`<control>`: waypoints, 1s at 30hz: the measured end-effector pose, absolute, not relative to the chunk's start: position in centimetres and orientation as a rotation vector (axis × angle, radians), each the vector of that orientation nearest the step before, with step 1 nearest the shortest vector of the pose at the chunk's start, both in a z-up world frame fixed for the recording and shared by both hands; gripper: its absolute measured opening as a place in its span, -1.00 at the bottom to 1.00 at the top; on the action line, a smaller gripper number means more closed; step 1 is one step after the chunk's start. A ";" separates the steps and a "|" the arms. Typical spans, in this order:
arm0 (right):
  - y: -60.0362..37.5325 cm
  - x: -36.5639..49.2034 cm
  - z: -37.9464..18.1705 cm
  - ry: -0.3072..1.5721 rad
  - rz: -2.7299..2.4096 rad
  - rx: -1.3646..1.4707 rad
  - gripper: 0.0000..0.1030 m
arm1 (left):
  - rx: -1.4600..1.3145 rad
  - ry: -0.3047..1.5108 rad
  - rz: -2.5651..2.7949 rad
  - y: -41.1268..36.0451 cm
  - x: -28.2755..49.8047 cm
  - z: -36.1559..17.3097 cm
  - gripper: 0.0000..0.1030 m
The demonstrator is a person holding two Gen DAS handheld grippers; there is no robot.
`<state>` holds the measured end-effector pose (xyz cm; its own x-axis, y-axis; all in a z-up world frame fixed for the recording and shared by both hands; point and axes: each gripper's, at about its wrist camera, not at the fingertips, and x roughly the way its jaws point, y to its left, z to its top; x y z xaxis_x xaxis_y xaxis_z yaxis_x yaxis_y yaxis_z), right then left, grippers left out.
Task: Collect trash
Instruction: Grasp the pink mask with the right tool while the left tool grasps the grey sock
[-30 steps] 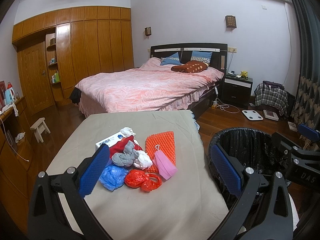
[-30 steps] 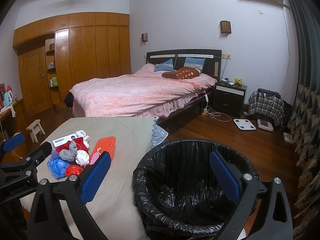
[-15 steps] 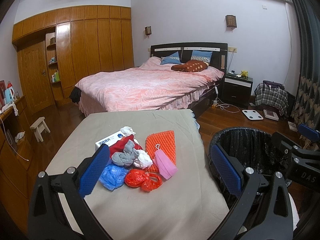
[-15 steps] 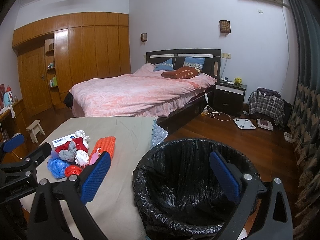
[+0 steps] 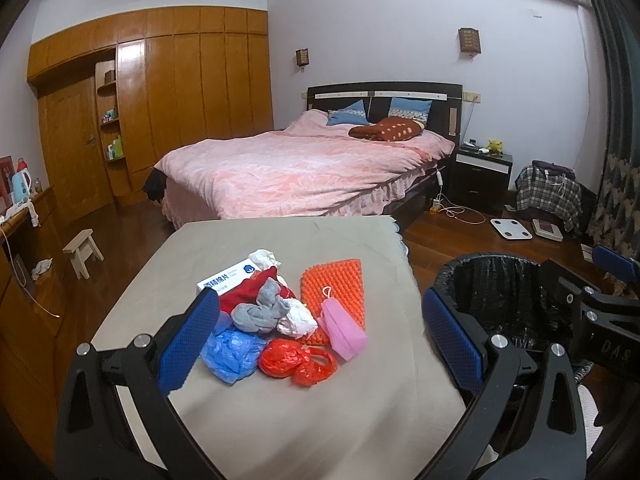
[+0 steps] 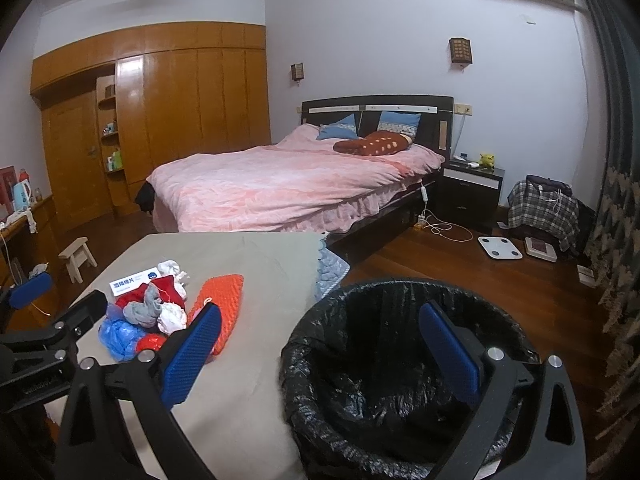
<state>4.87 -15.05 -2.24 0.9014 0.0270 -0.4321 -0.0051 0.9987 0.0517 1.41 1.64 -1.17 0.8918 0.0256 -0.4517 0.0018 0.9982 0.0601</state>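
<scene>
Left wrist view: crumpled plastic, cloth and one bumpy orange mat (image 5: 334, 292) heaped on beige table (image 5: 280, 420); left gripper (image 5: 318, 336) and right gripper (image 6: 320, 354) both gape empty.

On the beige cloth-covered table (image 5: 280, 420) before me, a heap of trash lies toward its left edge. A white printed box (image 5: 226, 279) sits at the heap's far side, a grey knotted rag (image 5: 262, 312) in the middle, an orange bumpy mat (image 5: 334, 290) on the right with a pink face mask (image 5: 344, 330) on its near end. Nearest me lie a crumpled blue plastic bag (image 5: 232, 354) and a red plastic bag (image 5: 296, 362). A black-lined bin (image 6: 400, 380) stands off the table's right edge.
</scene>
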 end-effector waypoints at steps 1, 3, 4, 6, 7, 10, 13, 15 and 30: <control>-14.9 5.1 -2.2 0.447 0.020 0.049 0.88 | 0.058 0.470 0.016 1.8 1.5 -1.3 0.90; -14.5 5.6 -2.3 0.445 0.027 0.046 0.88 | 0.062 0.471 0.022 2.1 1.8 -1.3 0.90; -14.3 5.8 -2.3 0.444 0.029 0.043 0.88 | 0.065 0.469 0.029 2.4 2.0 -1.3 0.90; -13.6 6.5 -2.5 0.444 0.035 0.035 0.88 | 0.070 0.463 0.049 3.3 2.4 -1.5 0.90; -13.1 6.9 -2.7 0.442 0.040 0.029 0.86 | 0.072 0.462 0.063 3.8 2.7 -1.6 0.90; -11.7 8.2 -3.3 0.449 0.056 0.011 0.78 | 0.062 0.470 0.105 6.1 3.5 -2.2 0.90; -10.0 9.8 -4.4 0.473 0.089 0.008 0.67 | 0.061 0.488 0.147 8.2 4.3 -3.0 0.90; -8.7 10.8 -5.3 0.489 0.122 0.004 0.58 | 0.073 0.493 0.174 9.5 4.8 -3.6 0.90; -2.0 16.3 -12.6 0.655 0.289 -0.047 -0.01 | 0.049 0.537 0.198 13.4 7.2 -8.4 0.90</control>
<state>16.28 -2.03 -12.59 0.7544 0.2504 -0.6068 -0.2798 0.9589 0.0480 7.24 13.35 -8.37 0.8407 0.1999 -0.5033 -0.1745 0.9798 0.0978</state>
